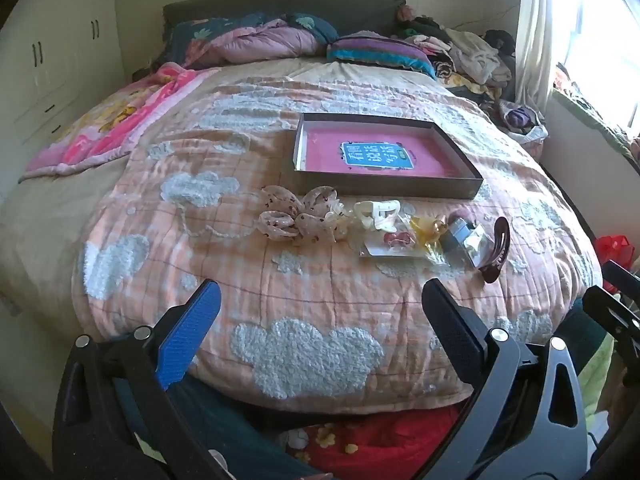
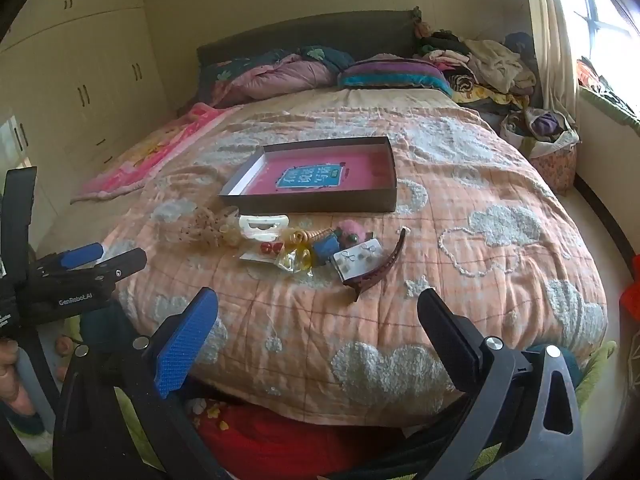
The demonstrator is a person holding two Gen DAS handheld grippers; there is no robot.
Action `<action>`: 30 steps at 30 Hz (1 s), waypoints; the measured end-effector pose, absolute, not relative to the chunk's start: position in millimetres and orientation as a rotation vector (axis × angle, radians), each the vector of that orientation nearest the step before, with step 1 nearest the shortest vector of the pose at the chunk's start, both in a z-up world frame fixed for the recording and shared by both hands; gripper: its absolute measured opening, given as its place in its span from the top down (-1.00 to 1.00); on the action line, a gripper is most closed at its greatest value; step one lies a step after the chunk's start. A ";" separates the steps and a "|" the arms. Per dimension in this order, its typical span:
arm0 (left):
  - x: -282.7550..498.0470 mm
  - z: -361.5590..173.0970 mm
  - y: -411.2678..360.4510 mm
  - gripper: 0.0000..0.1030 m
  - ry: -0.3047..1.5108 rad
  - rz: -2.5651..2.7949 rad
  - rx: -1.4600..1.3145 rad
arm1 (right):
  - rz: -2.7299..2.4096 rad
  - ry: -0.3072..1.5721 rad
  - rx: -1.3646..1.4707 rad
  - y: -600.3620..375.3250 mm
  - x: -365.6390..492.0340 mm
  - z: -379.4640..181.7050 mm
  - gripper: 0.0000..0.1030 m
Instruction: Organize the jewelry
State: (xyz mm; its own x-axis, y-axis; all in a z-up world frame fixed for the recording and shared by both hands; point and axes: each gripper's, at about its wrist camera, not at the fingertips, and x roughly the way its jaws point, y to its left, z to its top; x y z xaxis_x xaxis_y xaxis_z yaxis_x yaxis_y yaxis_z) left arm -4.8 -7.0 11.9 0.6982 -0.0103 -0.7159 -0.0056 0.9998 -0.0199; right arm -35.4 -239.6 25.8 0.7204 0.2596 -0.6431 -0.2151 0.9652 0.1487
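A shallow dark box [image 1: 408, 189] [image 2: 308, 203] with a pink bottom and blue label lies open on the bed. In front of it lies a row of accessories: a floral scrunchie [image 1: 298, 216] [image 2: 202, 226], a white hair claw [image 1: 378, 212] [image 2: 262, 227], a card with red pieces [image 1: 394, 242] [image 2: 272, 249], yellow items [image 1: 430, 230] [image 2: 300, 258], an earring card [image 2: 358, 256] and a dark red hair clip [image 1: 496, 250] [image 2: 380, 264]. My left gripper [image 1: 320, 316] is open and empty, short of the row. My right gripper [image 2: 318, 320] is open and empty, near the hair clip.
The peach quilt with white clouds [image 1: 304, 352] [image 2: 500, 220] covers the bed. Pillows and a pile of clothes [image 1: 460, 52] [image 2: 488, 64] lie at the headboard. A wardrobe [image 2: 80, 72] stands left, a window [image 2: 600, 12] right. The left gripper shows in the right wrist view [image 2: 72, 276].
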 end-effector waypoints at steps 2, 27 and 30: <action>-6.2 13.4 -5.7 -0.83 0.796 -0.003 -0.023 | 0.265 0.719 0.068 -240.5 -35.7 26.9 -0.92; -9.6 18.3 -3.0 -0.83 0.787 -0.003 -0.024 | 0.270 0.698 0.061 -235.9 -39.0 34.9 -0.92; -9.6 17.1 -2.9 -0.83 0.785 -0.003 -0.023 | 0.272 0.696 0.060 -234.3 -39.1 35.7 -0.92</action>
State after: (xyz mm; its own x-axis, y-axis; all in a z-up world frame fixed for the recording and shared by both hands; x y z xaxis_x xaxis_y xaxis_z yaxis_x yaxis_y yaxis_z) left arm -9.6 -2.9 17.1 0.7076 -0.0113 -0.7066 -0.0062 0.9997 -0.0222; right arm -39.1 -234.3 35.7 0.7334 0.2669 -0.6253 -0.2273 0.9631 0.1444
